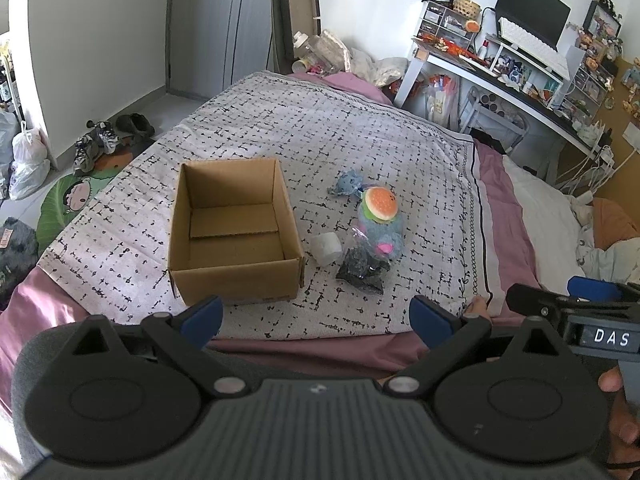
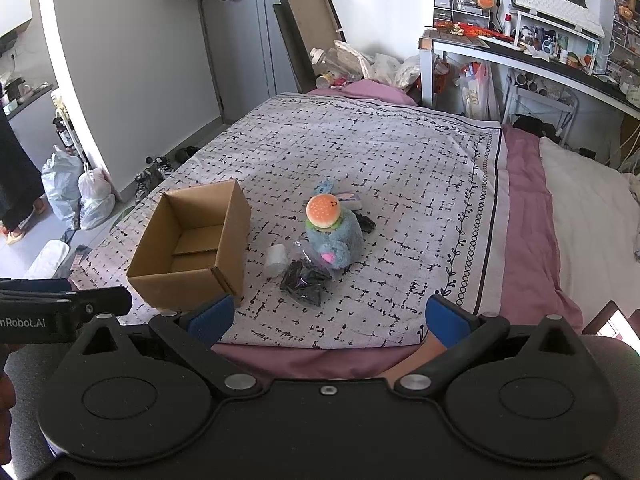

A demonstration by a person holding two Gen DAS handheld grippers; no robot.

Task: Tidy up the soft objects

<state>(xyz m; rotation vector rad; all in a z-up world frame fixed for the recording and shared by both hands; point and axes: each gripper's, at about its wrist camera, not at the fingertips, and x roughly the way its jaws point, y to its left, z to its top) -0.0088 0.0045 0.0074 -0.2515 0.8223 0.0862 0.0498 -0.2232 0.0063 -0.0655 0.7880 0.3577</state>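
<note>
An open, empty cardboard box (image 1: 234, 236) (image 2: 192, 248) stands on the patterned bedspread (image 1: 280, 128) (image 2: 380, 152). To its right lies a pile of soft things: a burger plush (image 1: 379, 204) (image 2: 324, 210) on top of a blue furry plush (image 1: 382, 238) (image 2: 340, 240), a small blue plush (image 1: 347, 183) (image 2: 323, 189) behind, a white roll (image 1: 326, 248) (image 2: 277, 260), and a dark packet in clear wrap (image 1: 362, 270) (image 2: 304, 282). My left gripper (image 1: 318, 318) is open and empty, held back at the bed's near edge. My right gripper (image 2: 330, 318) is open and empty, likewise short of the pile.
A cluttered desk (image 1: 516, 76) (image 2: 532, 52) with a monitor stands at the back right. Shoes (image 1: 104, 140) and plastic bags (image 2: 78, 192) lie on the floor to the left. A white pillow (image 2: 592, 216) lies at the right.
</note>
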